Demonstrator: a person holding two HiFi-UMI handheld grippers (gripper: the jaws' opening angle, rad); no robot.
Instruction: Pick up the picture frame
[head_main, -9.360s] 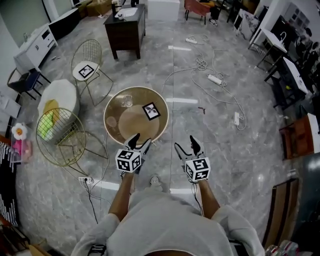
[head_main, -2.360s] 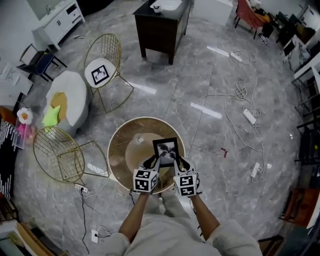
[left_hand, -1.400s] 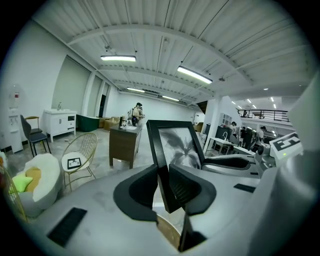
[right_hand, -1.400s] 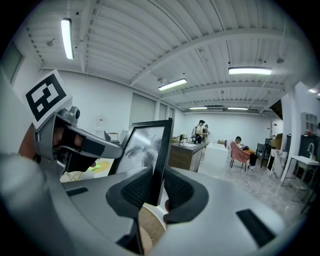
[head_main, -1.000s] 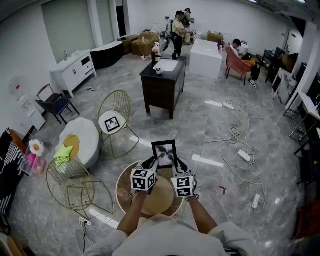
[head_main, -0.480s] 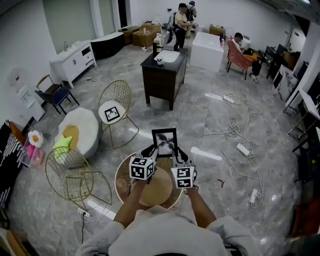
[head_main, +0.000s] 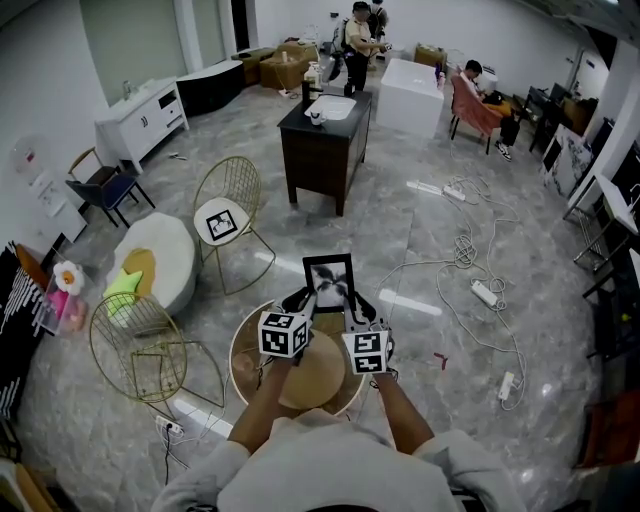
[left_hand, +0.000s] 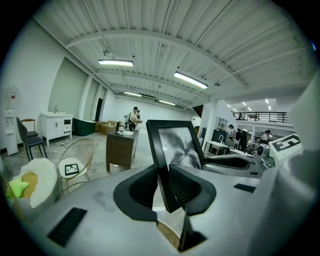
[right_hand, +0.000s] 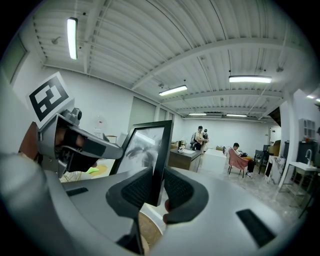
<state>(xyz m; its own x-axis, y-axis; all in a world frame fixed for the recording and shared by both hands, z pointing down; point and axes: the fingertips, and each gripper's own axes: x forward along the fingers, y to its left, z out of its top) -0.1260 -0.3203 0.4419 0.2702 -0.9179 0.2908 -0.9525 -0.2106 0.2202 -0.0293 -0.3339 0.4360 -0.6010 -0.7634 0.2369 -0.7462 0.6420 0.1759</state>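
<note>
Nearest the person, the cube on each gripper carries black-and-white square markers (head_main: 283, 334); these are code patterns, and no letters or brand can be read on them. The left gripper (left_hand: 162, 186) pinches the left border of the picture frame (head_main: 329, 283), its ribbed black pads pressed on either face of the moulding. The right gripper (right_hand: 156, 189) clamps the right border in the same way. The frame is held upright between the two, lifted clear above the round table (head_main: 236, 352) with the tan top. It has a plain, glossy black moulding, taller than wide, around a grey-toned picture of a palm-like plant under glass that catches the light. No caption or signature can be made out on it. Beyond the table, a gold wire chair (head_main: 240, 190) bears another square marker card (head_main: 221, 223) on its seat. Further off stands a dark wooden cabinet (head_main: 320, 150), and people (head_main: 355, 30) are at the far end of the room, too small to show any print.
</note>
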